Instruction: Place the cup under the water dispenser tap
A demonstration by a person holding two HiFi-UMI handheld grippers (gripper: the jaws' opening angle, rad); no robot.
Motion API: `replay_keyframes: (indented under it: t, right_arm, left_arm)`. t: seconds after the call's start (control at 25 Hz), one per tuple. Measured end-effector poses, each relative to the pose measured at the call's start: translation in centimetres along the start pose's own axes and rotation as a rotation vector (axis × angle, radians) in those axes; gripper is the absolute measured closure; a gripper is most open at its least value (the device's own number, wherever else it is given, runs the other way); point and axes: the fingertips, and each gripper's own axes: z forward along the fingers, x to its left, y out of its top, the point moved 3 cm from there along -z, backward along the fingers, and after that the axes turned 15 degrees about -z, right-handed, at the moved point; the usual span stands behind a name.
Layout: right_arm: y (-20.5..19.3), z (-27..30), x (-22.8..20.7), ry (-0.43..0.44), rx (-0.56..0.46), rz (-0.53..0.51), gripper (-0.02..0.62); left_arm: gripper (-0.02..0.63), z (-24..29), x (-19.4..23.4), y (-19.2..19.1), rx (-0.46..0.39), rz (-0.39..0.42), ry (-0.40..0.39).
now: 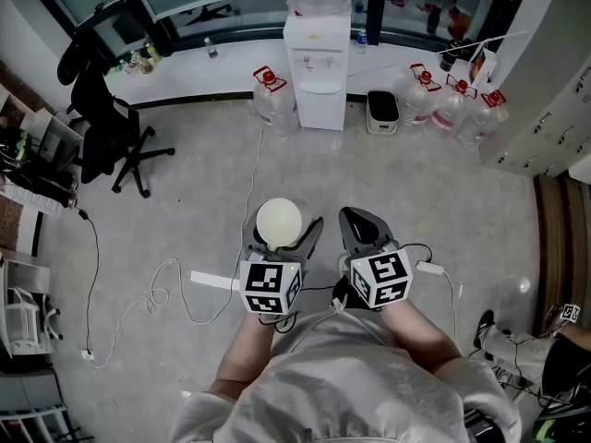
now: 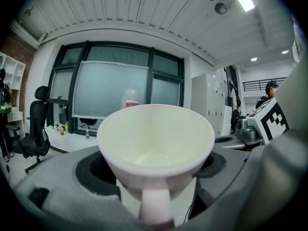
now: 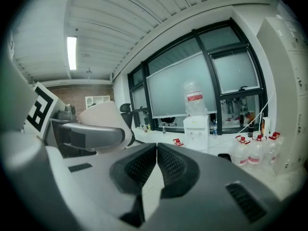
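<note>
The left gripper point(image 1: 282, 231) is gripping a white cup point(image 1: 278, 218) between its jaws; the water dispenser point(image 1: 317, 63) is standing well beyond them.

Floor items
Black office chair point(image 1: 109, 123) at left; water jugs point(image 1: 451, 107) by the far wall; white power strip point(image 1: 214, 281) on the grey floor point(image 1: 203, 201).

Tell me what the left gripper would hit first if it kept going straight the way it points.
Probably the water dispenser. The left gripper, shut on the cup, points across open floor towards it, though the jug beside it sits close to that line.
</note>
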Motion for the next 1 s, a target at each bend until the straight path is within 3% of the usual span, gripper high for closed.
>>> replay_keyframes:
  t: [0.52, 1.0]
  right_arm:
    - [1.5, 8.3, -12.7, 0.066, -0.007, -0.033, 0.566]
    - [1.1, 13.4, -17.4, 0.098, 0.0, -0.034, 0.566]
  left_arm:
    - [0.144, 13.5, -0.7, 4.2, -0.021, -0.004, 0.058]
    - [0.144, 20.3, 0.5, 5.4, -0.011, -0.013, 0.073]
